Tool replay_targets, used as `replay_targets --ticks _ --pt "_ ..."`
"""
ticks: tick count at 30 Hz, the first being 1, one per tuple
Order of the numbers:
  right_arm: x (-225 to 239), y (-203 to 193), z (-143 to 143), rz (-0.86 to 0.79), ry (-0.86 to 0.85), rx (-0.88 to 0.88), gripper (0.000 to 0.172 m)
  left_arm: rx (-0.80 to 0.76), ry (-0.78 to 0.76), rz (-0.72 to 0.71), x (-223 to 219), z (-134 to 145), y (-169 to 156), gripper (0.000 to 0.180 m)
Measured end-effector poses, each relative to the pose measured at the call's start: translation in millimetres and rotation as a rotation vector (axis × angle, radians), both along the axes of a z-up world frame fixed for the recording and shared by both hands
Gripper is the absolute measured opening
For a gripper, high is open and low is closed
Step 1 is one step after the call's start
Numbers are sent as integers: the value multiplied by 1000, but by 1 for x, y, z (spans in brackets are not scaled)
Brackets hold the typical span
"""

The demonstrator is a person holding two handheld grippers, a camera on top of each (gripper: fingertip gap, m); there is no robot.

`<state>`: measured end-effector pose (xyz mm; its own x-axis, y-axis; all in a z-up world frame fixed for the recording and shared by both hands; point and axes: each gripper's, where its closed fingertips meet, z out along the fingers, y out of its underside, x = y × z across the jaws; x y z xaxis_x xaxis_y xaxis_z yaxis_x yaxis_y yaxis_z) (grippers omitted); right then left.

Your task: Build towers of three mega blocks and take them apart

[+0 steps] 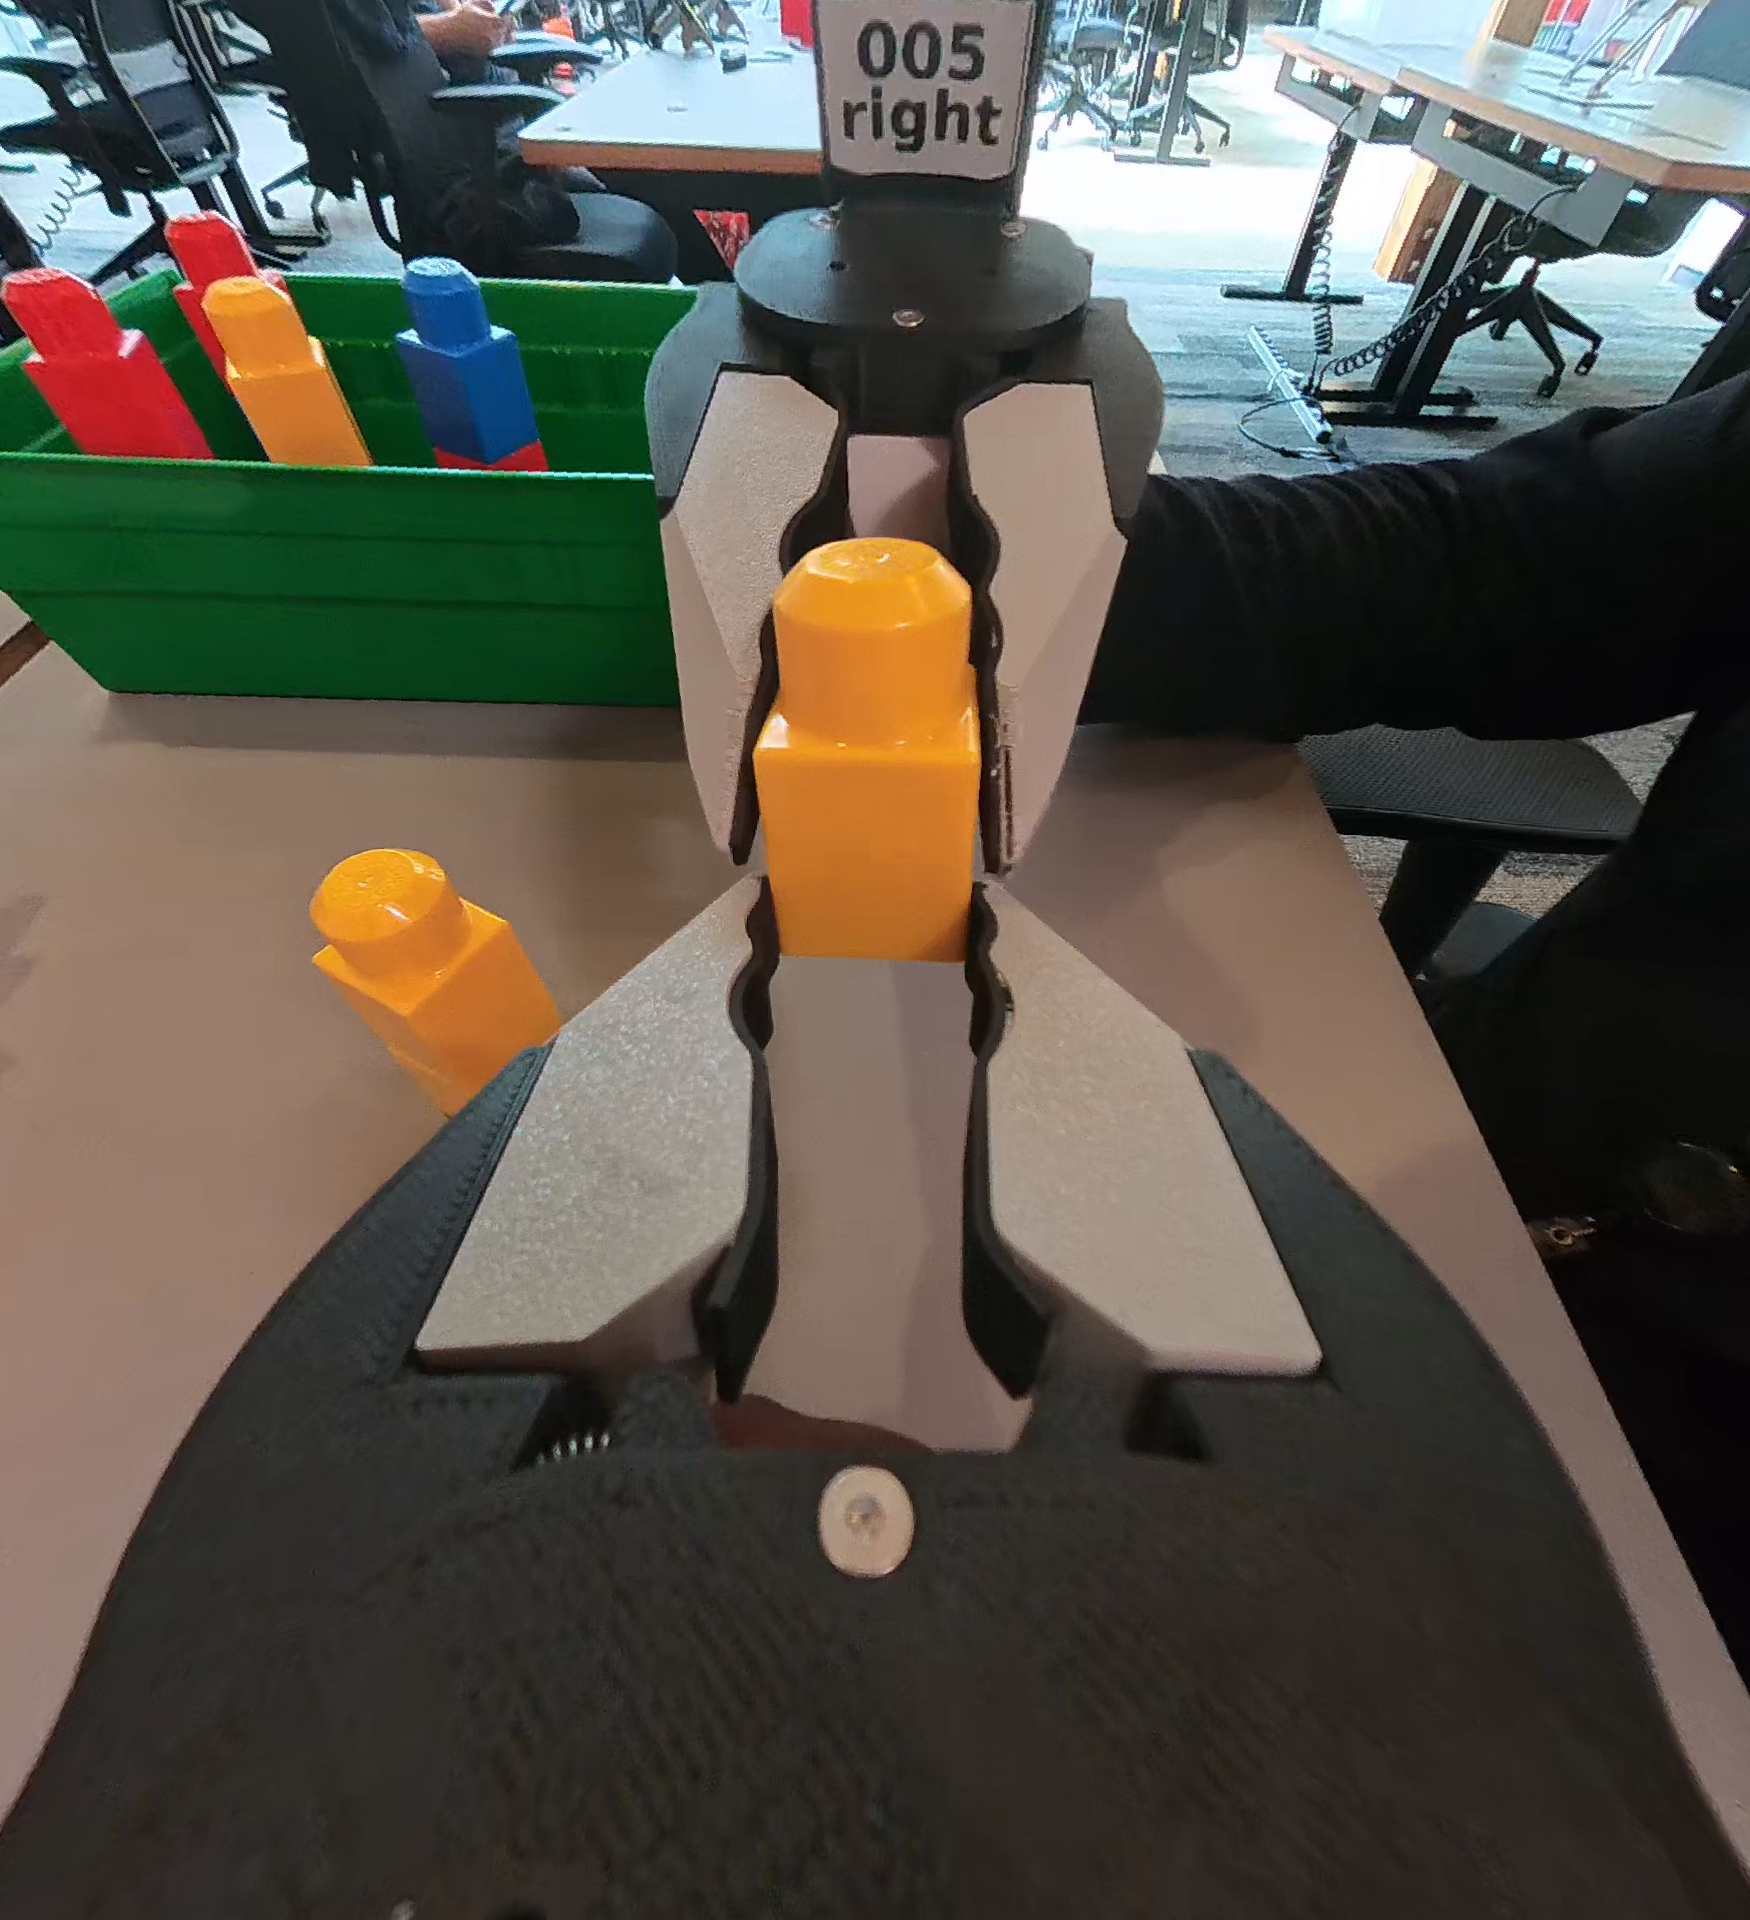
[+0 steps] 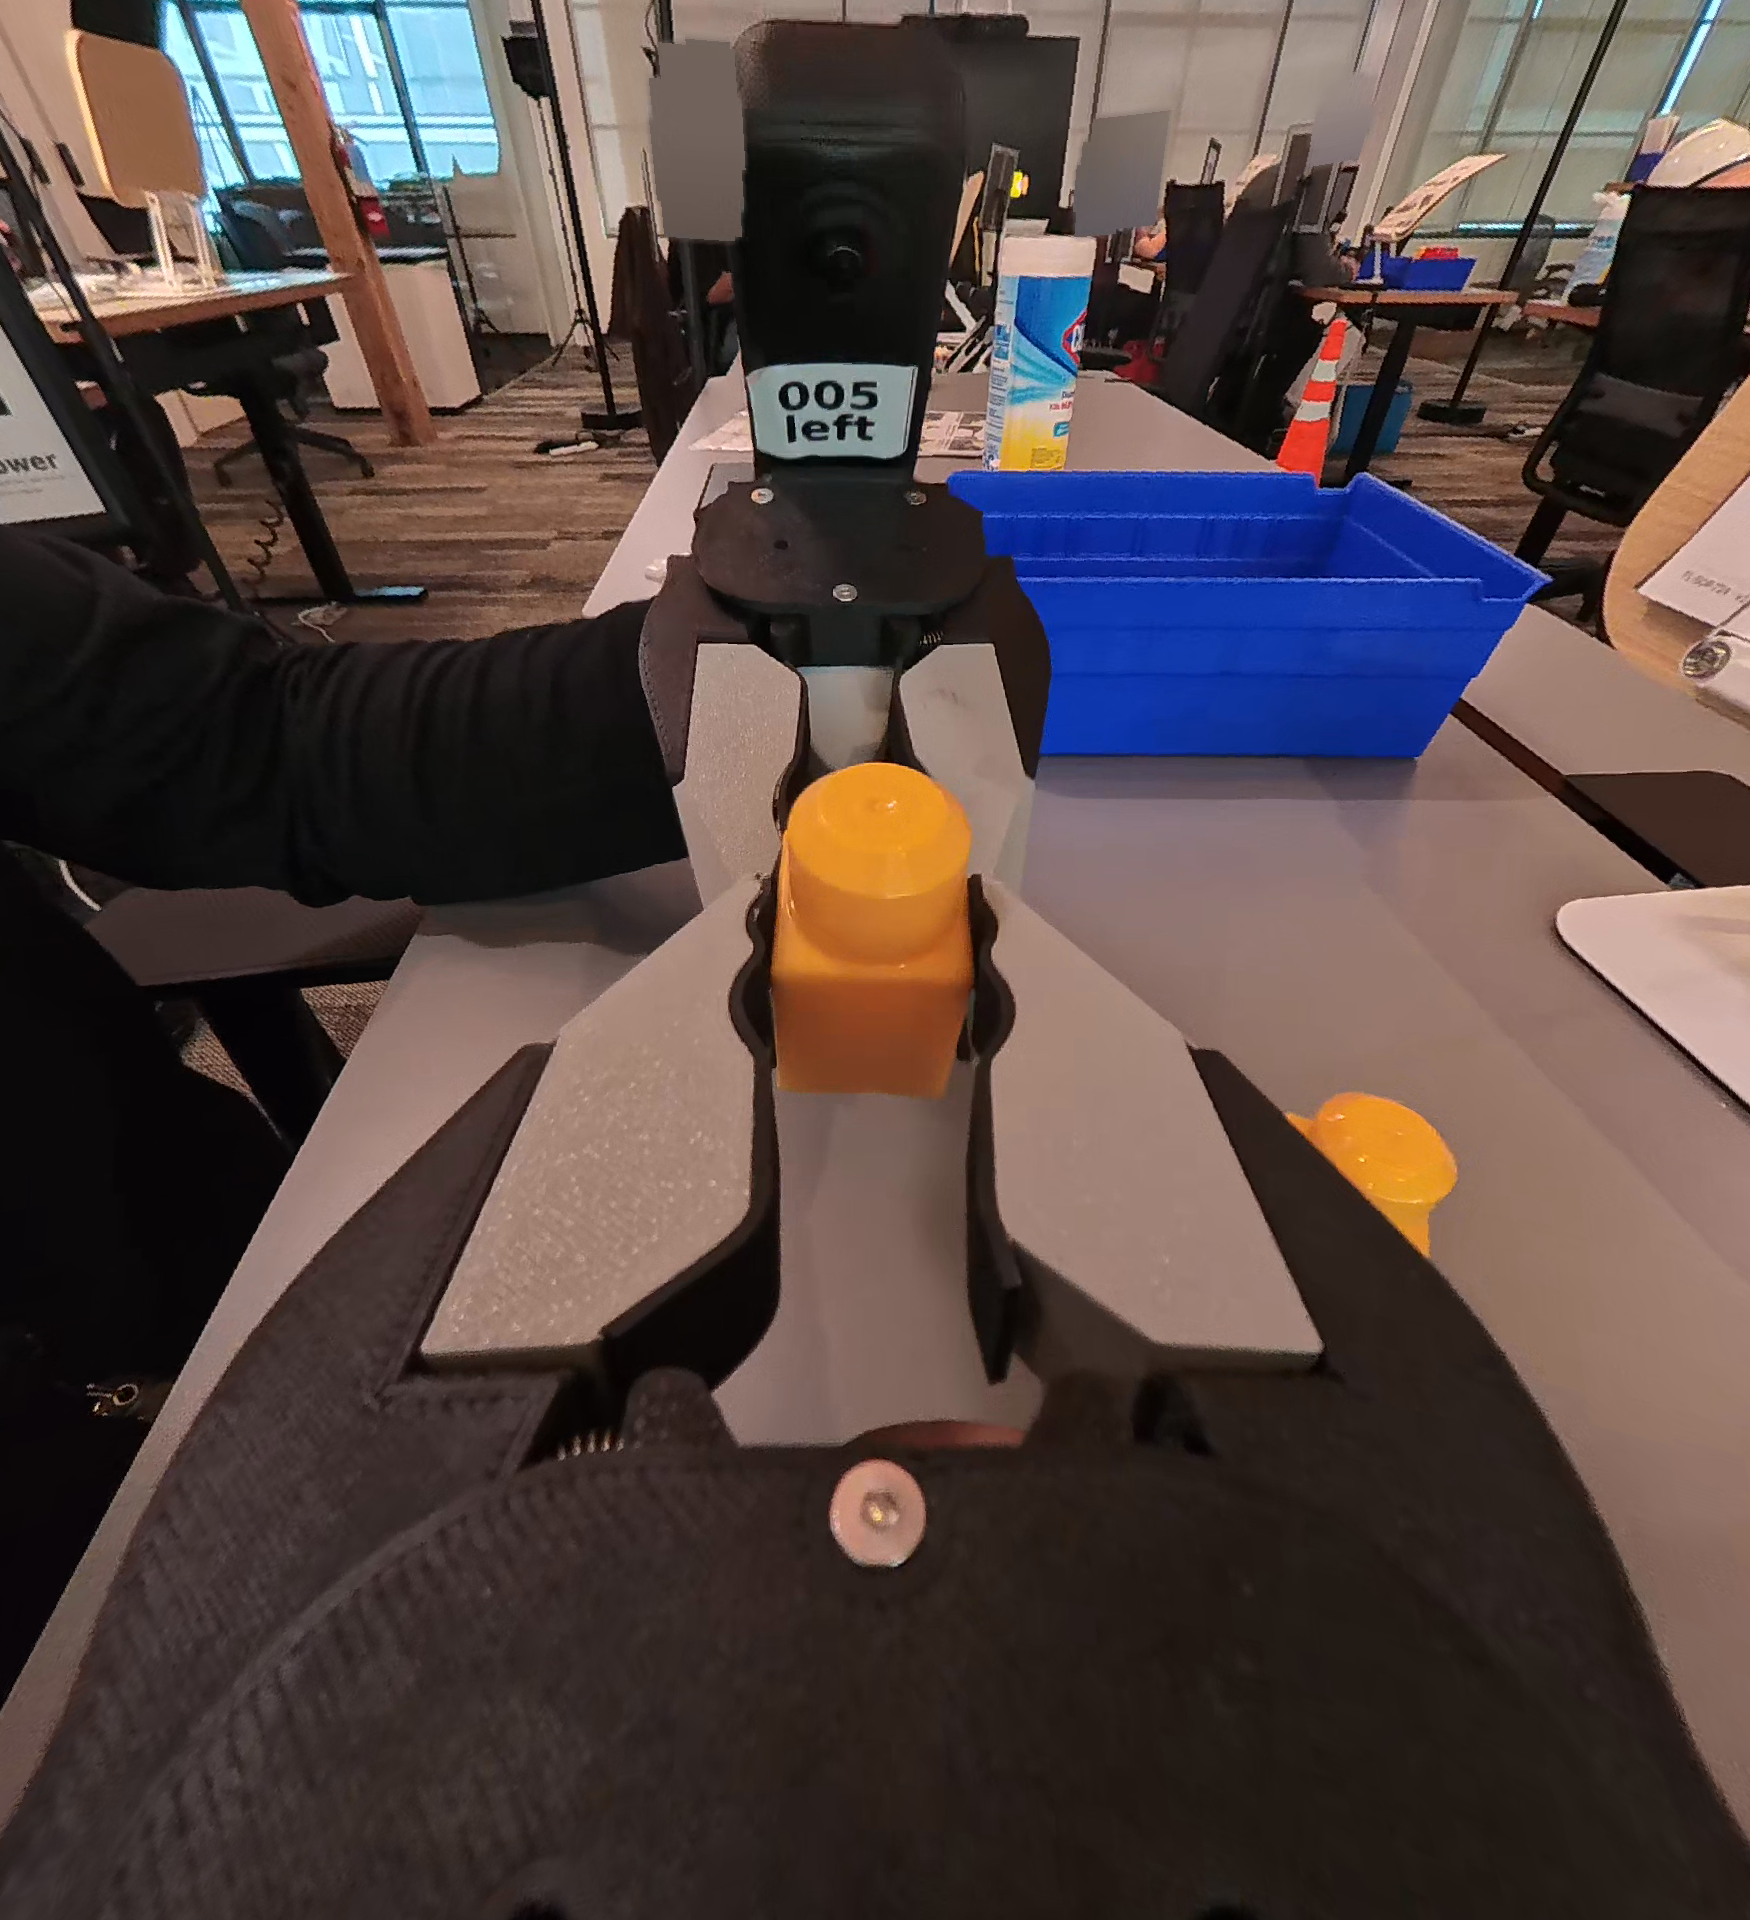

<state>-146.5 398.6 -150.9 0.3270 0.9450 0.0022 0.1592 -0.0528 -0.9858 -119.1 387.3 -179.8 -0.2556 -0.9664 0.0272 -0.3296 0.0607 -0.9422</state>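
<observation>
A yellow mega block stands upright between both grippers, which face each other. My left gripper is shut on its lower sides, pads pressed against it. My right gripper comes from the far side and is shut on the same block higher up. In the right wrist view the block sits in my right gripper, with the left gripper's fingers just behind it. I cannot tell whether the block rests on the table. A second yellow block stands on the table nearby; it also shows in the right wrist view.
A green bin at the back left holds red, yellow and blue blocks. A blue bin stands beyond the grippers, a wipes canister behind it. A white base lies at the right. Black sleeves reach in. Only a small space, under 4 cm, lies between the two pairs of fingers.
</observation>
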Motion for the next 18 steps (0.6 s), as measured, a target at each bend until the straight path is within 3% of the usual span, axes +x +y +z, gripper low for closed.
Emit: replay_targets --ticks 4,10,15,18 --pt "13 11 12 -67 62 2 33 4 -8 56 -4 1 14 33" --pt "47 28 34 -190 157 14 33 60 176 196 -7 -47 75 49" --pt "56 32 36 -205 174 12 33 21 190 99 18 -66 104 61" --pt "60 35 32 -214 164 4 33 18 312 56 23 -92 109 51"
